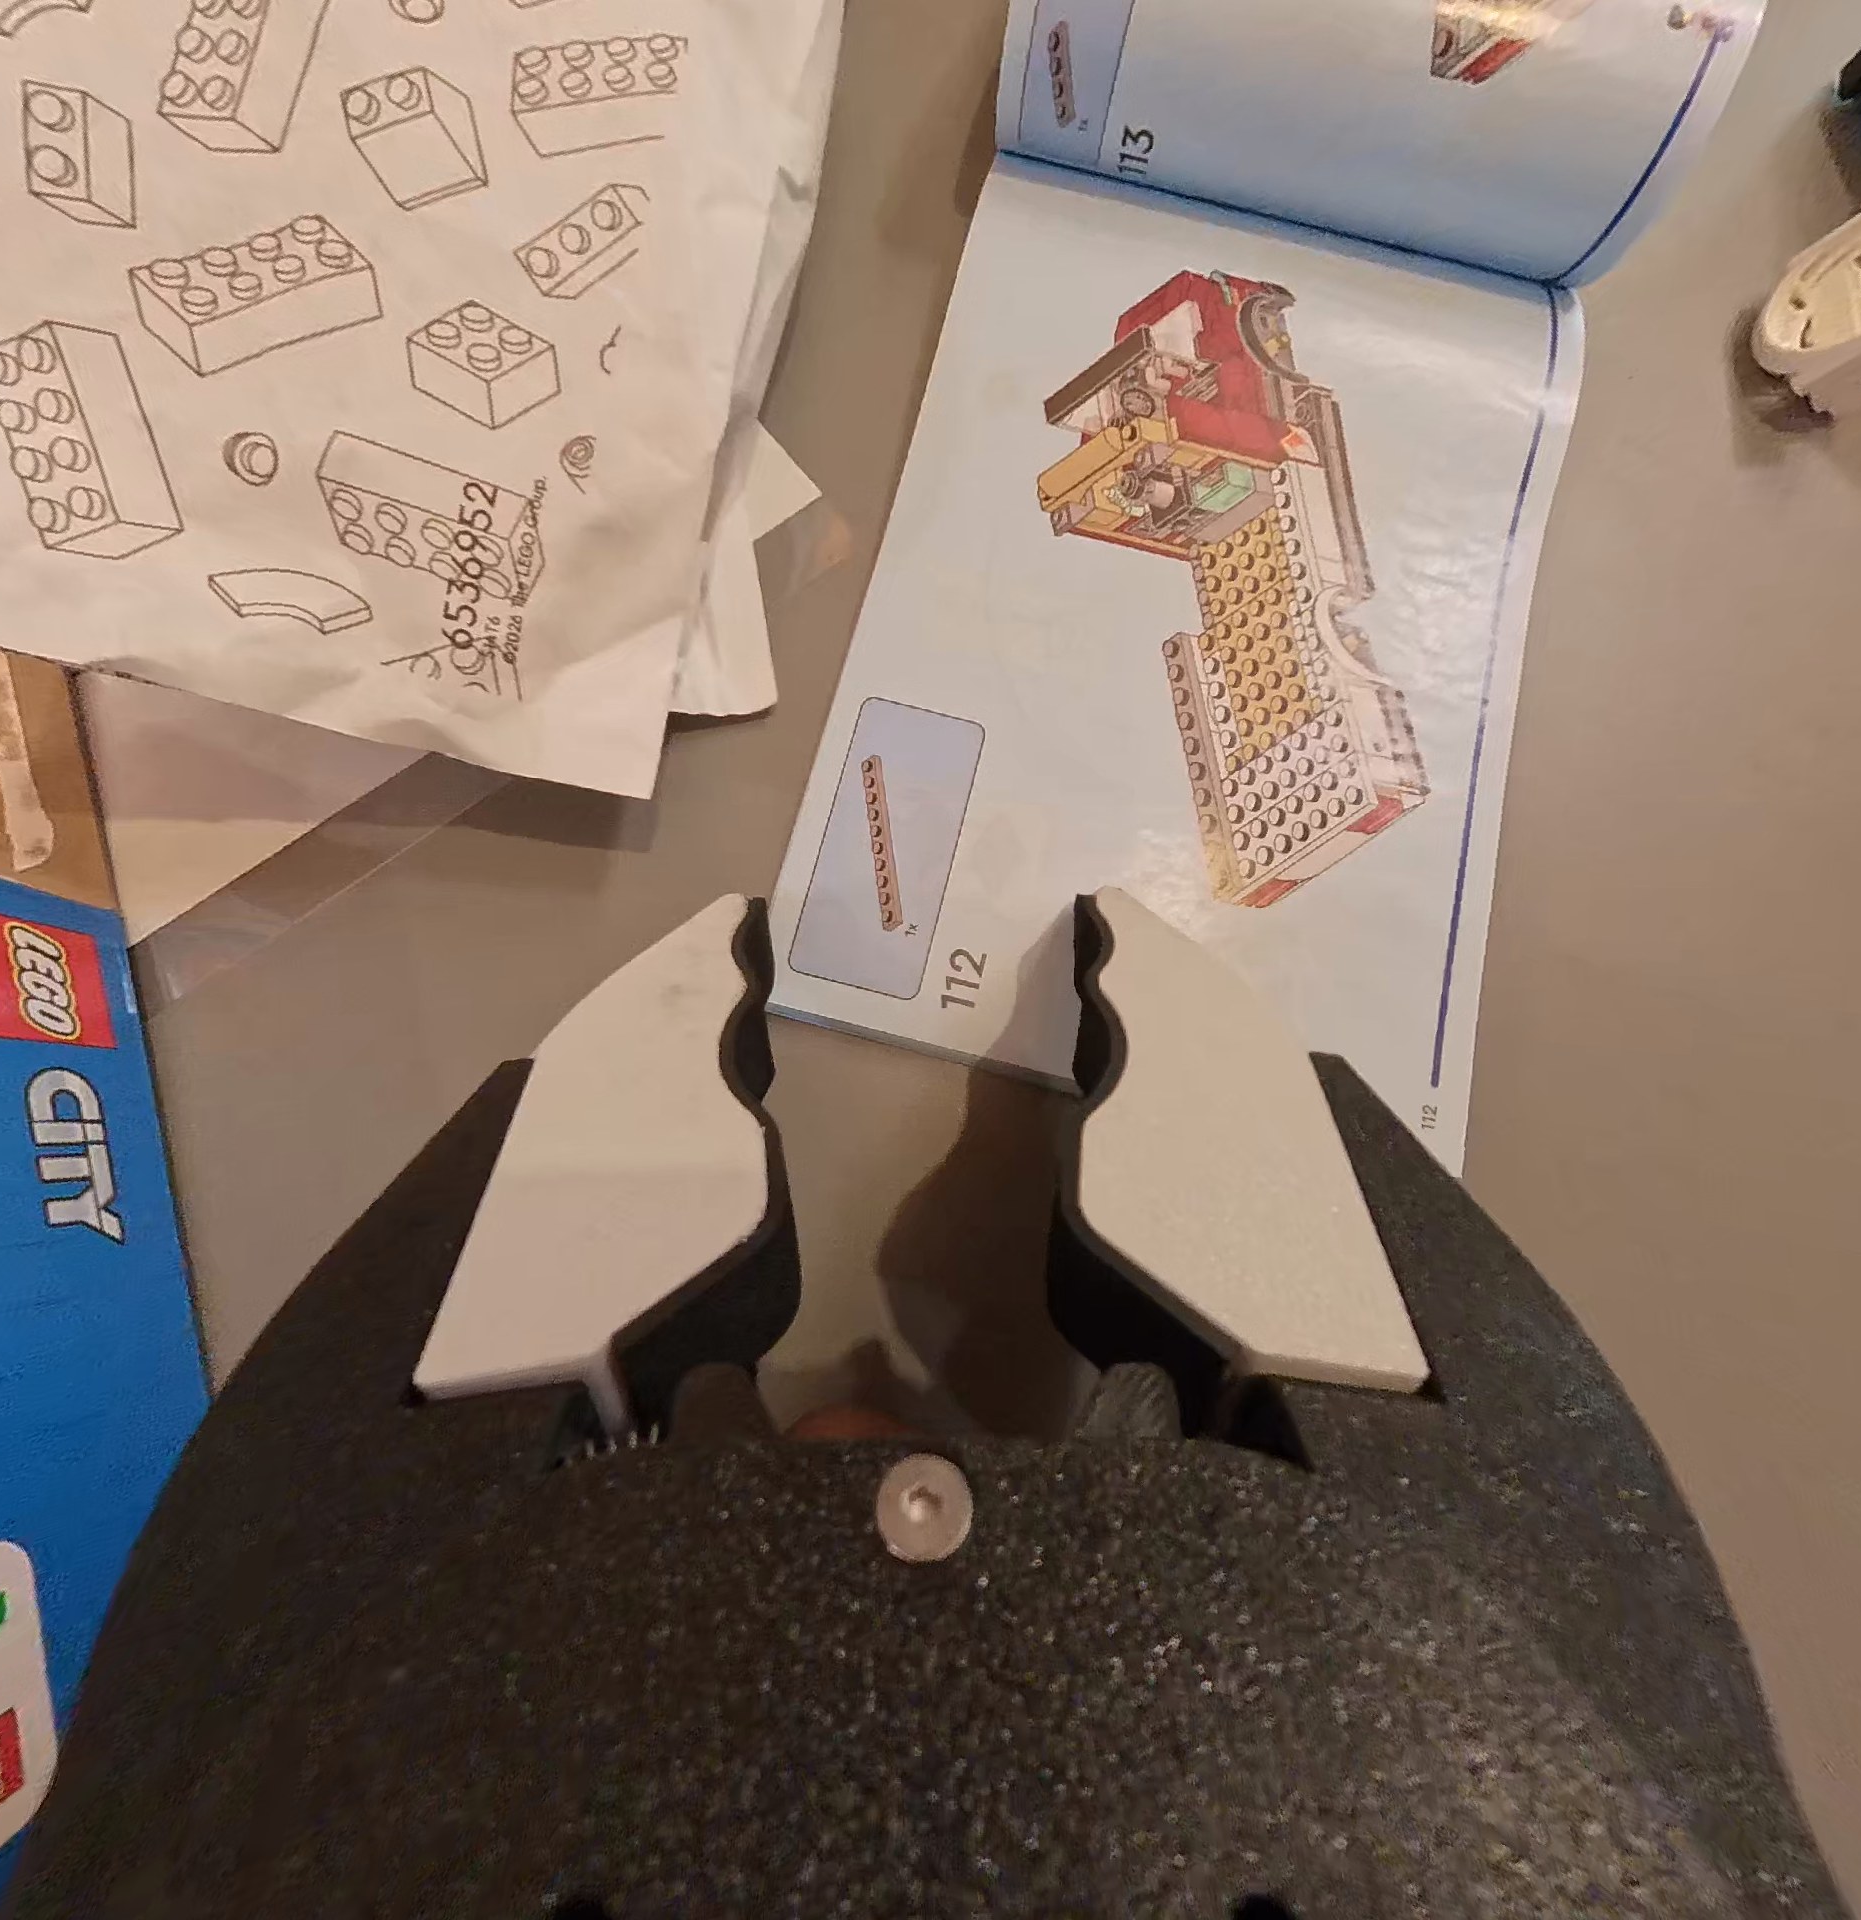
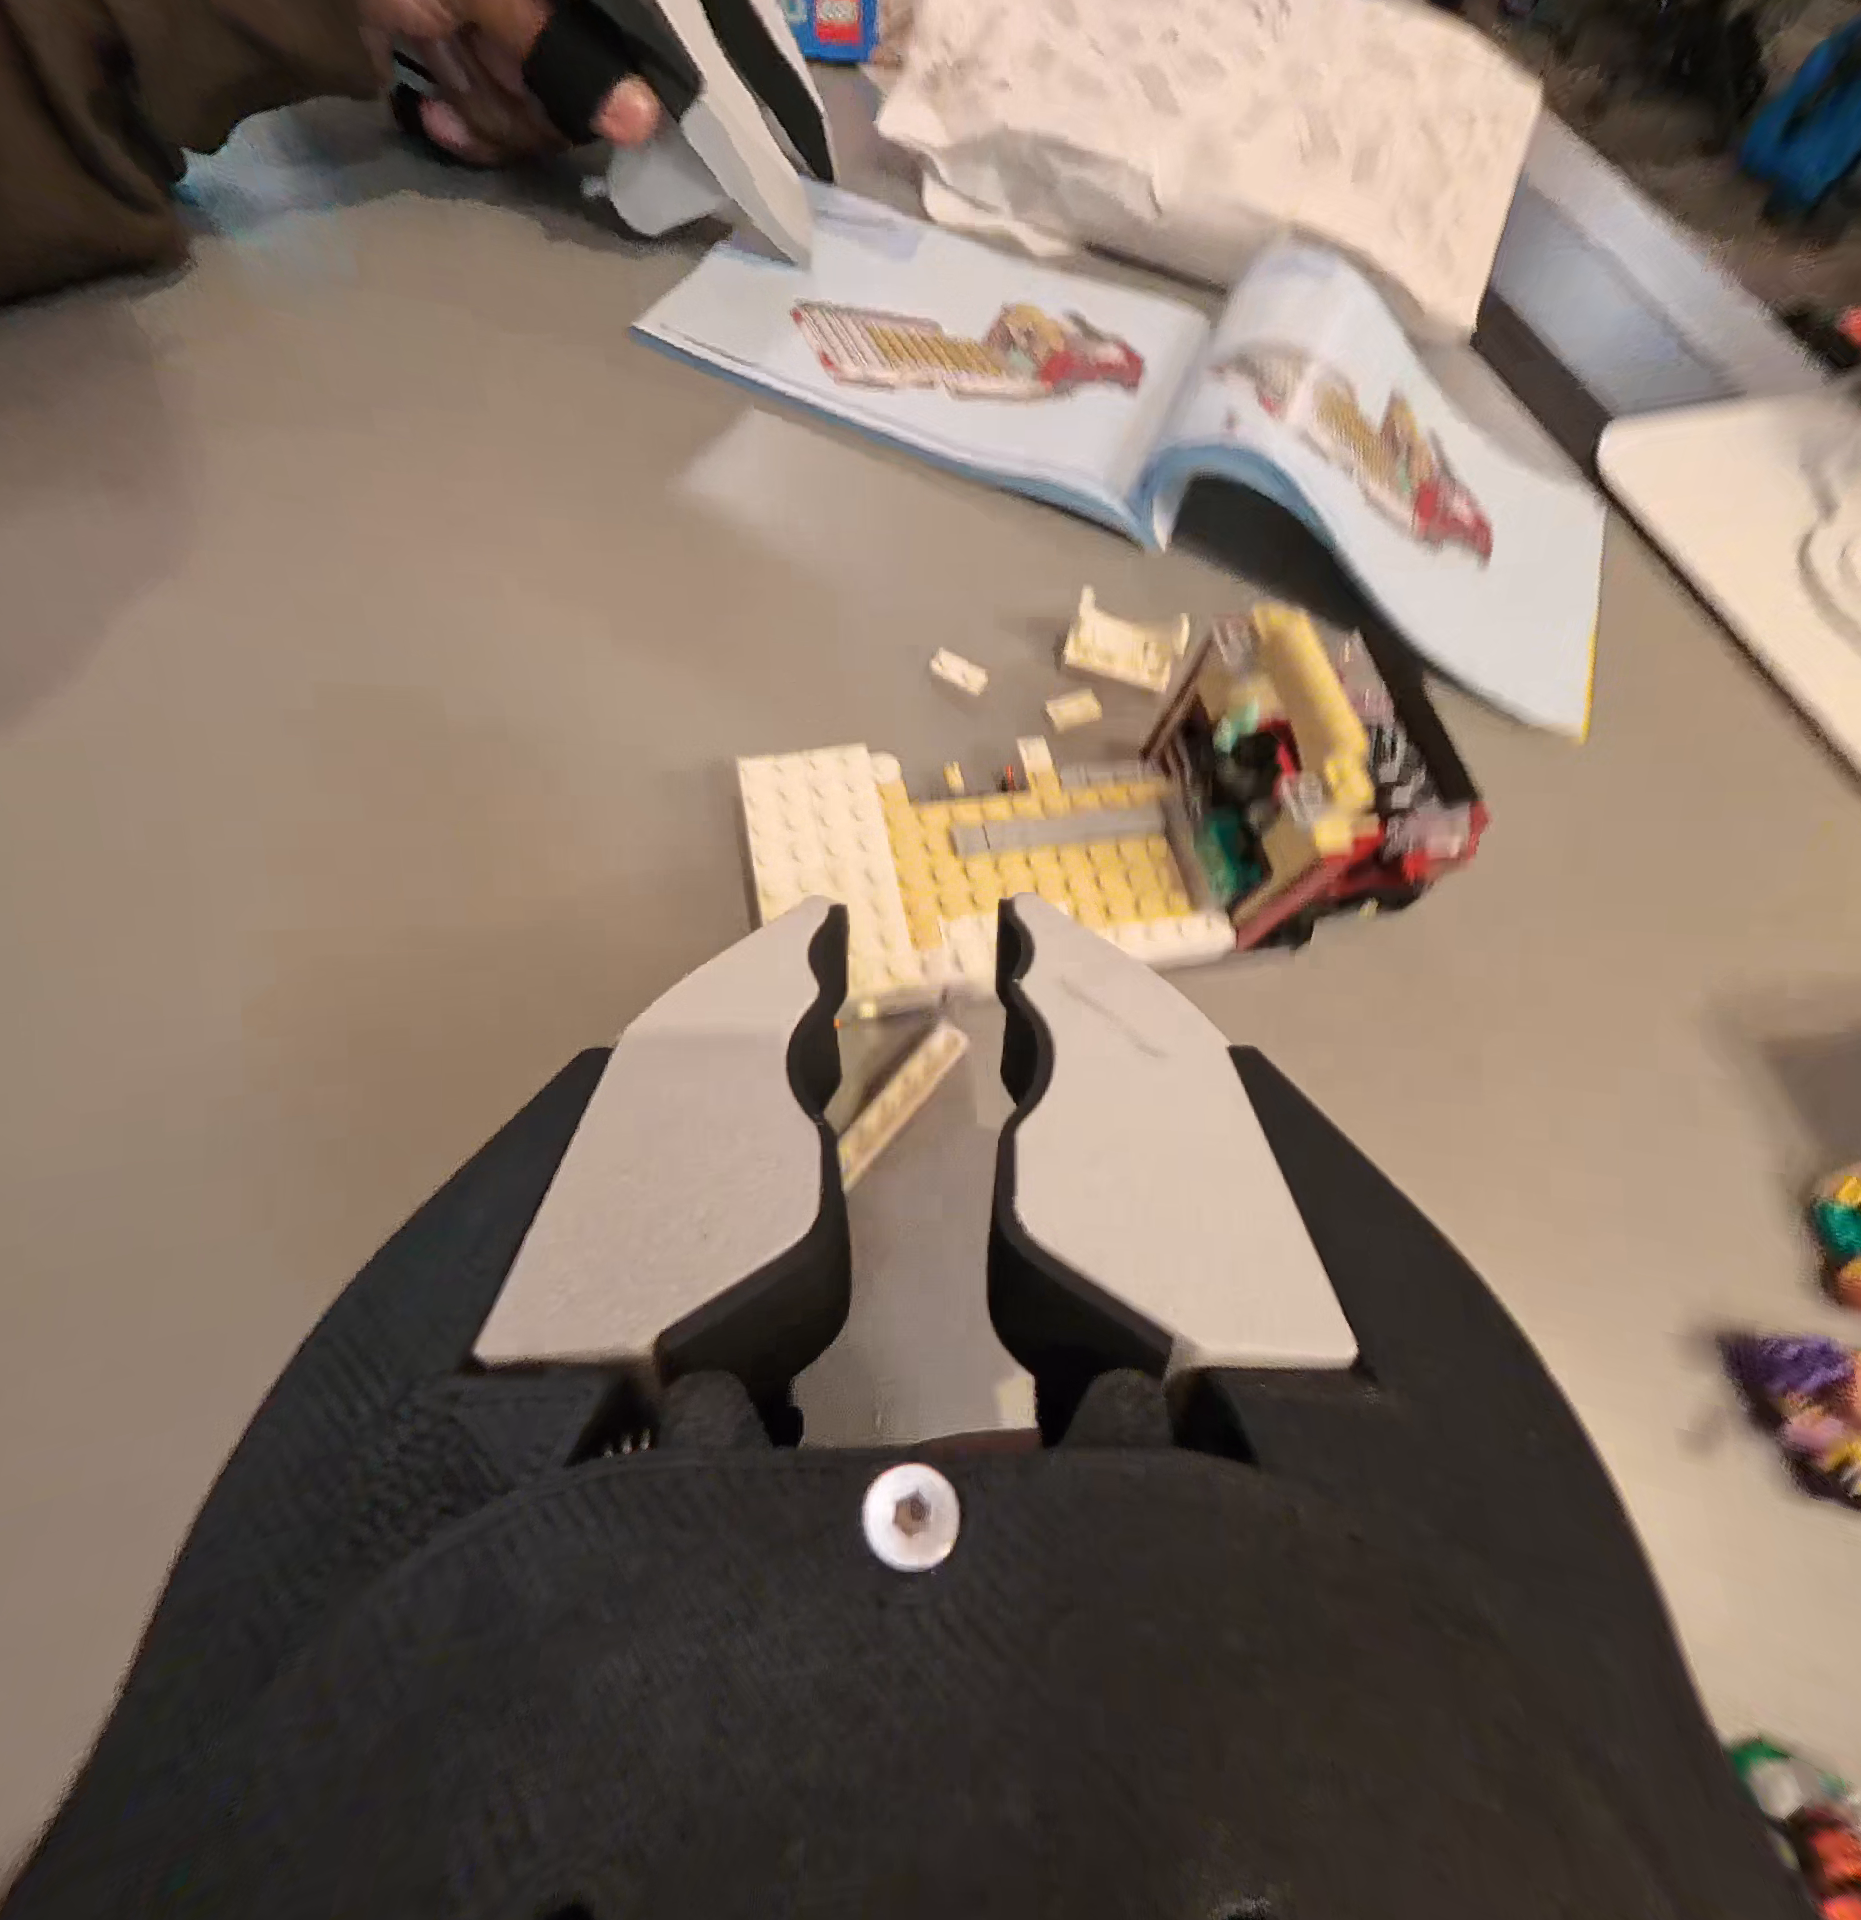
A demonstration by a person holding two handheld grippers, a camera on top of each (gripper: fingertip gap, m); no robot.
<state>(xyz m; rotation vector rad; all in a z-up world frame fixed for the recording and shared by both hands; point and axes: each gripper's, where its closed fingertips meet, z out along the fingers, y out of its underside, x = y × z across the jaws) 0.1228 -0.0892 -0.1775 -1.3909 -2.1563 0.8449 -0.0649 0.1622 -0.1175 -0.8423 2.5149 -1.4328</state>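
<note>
Right gripper (image 2: 921,925) hangs with its fingers spread and nothing pinched, above a thin cream strip piece (image 2: 905,1091) lying loose on the grey table (image 2: 334,727) just before the near edge of a half-built brick model (image 2: 1092,831); the strip looks light, stiff and slippery, best taken across its long edges. Left gripper (image 1: 921,935) is likewise spread wide and empty over the near corner of an open instruction booklet (image 1: 1113,675), with printed paper bags (image 1: 334,312) and a blue box (image 1: 64,1143) beside it, their contents hidden.
</note>
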